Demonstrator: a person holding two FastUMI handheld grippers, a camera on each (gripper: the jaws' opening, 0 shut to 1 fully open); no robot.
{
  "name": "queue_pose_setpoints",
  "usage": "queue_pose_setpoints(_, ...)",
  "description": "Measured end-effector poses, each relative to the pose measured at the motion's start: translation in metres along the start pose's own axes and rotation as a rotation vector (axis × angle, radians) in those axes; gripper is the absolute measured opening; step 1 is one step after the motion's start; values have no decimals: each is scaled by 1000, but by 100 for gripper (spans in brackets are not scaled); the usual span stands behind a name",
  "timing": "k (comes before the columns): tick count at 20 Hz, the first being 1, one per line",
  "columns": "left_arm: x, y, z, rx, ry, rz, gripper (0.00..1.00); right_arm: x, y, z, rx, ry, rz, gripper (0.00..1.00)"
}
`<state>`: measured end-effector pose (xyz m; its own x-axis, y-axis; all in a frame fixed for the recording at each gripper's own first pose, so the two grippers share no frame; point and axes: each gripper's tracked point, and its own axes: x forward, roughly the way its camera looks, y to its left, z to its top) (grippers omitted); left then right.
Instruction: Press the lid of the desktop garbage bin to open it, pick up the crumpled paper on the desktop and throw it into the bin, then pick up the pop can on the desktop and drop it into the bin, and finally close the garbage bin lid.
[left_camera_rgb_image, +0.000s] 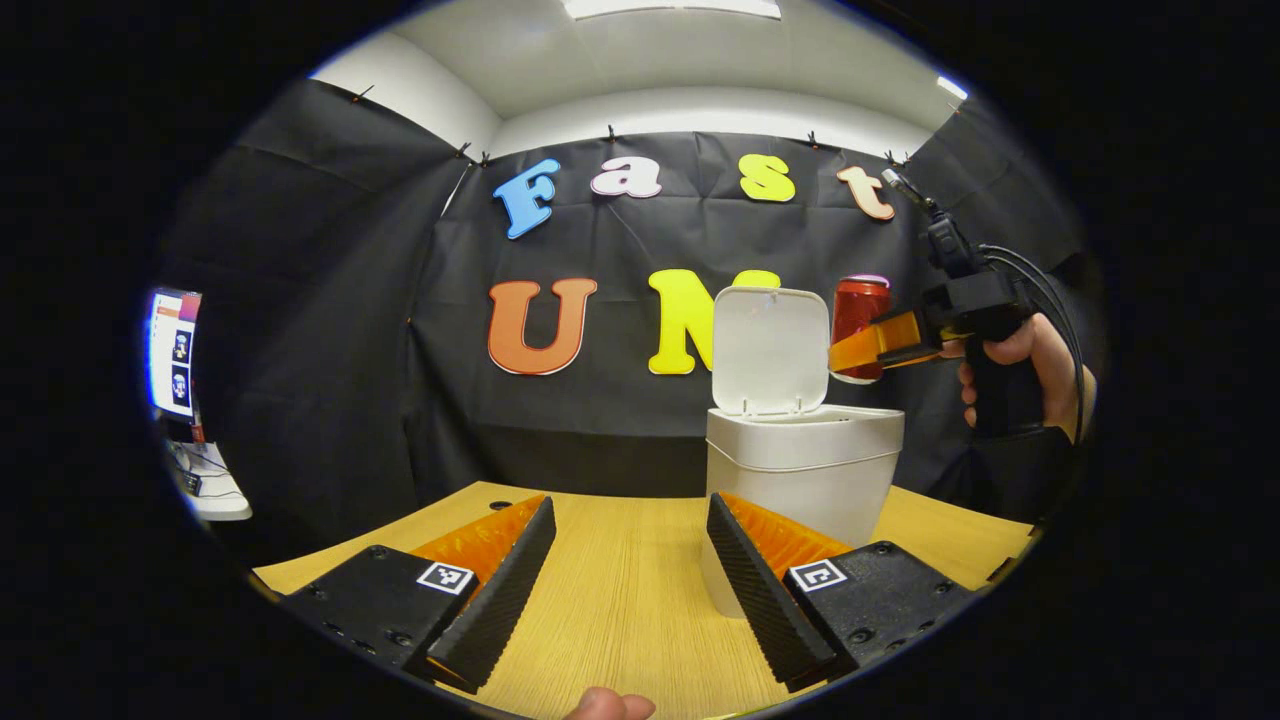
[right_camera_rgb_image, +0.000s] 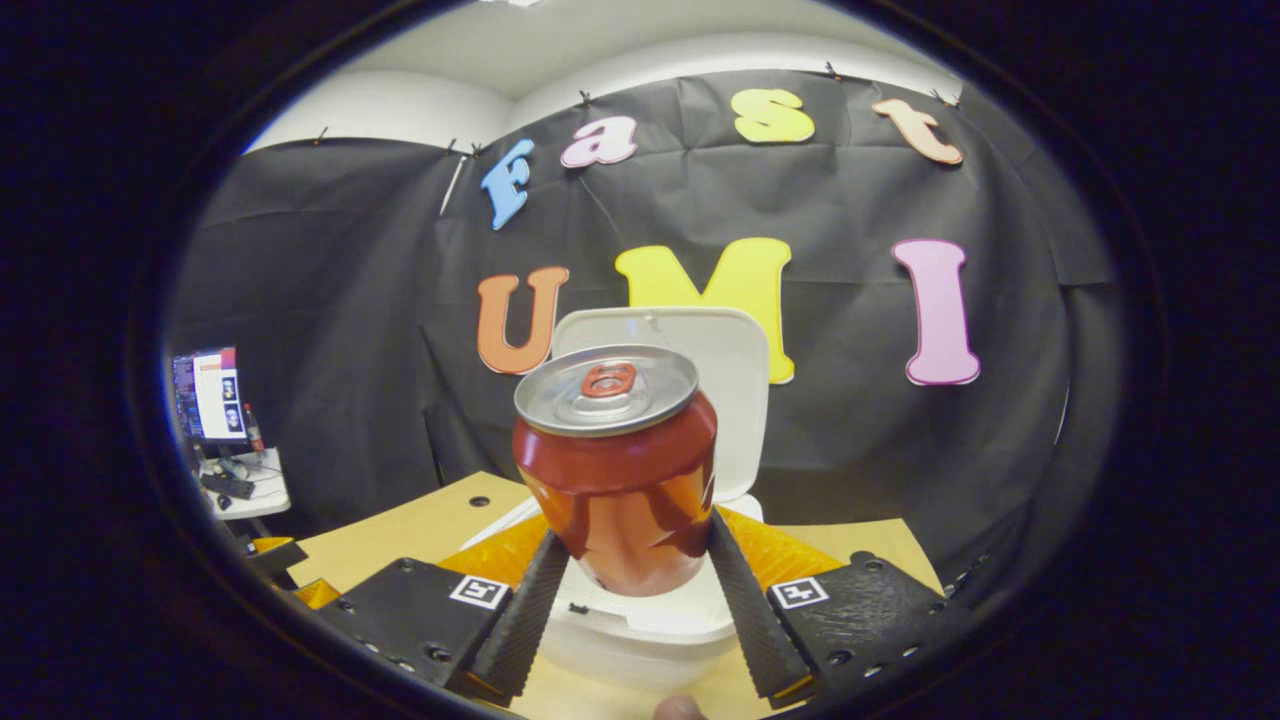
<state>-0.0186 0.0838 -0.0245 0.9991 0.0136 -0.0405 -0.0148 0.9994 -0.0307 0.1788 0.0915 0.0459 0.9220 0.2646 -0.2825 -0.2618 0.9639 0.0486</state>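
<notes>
Both fingers of the right gripper (right_camera_rgb_image: 632, 590) are clamped on the pop can (right_camera_rgb_image: 615, 465), best released only once centred over the bin (left_camera_rgb_image: 800, 470), while the left gripper (left_camera_rgb_image: 625, 590) is held apart.

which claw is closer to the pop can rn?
Right. The right claw is shut on the pop can, holding it upright above the open garbage bin. The left claw is open, low over the desktop in front of the bin.
</notes>
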Motion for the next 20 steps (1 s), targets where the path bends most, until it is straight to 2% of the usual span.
queue_pose_setpoints(9, -7, 5, -9, -1, 14, -9, 99, 25, 6, -11, 31, 45, -20, 80)
queue_pose_setpoints(12, -3, -7, -16, -15, 26, -59, 99, 32, 7, -16, 44, 57, -29, 80)
queue_pose_setpoints(15, -2, -6, -21, -15, 39, -72, 98, 37, 9, -16, 33, 61, -43, 80)
queue_pose_setpoints(20, -2, 5, -15, 2, 26, -46, 98, 45, 14, -24, 43, 81, -40, 81)
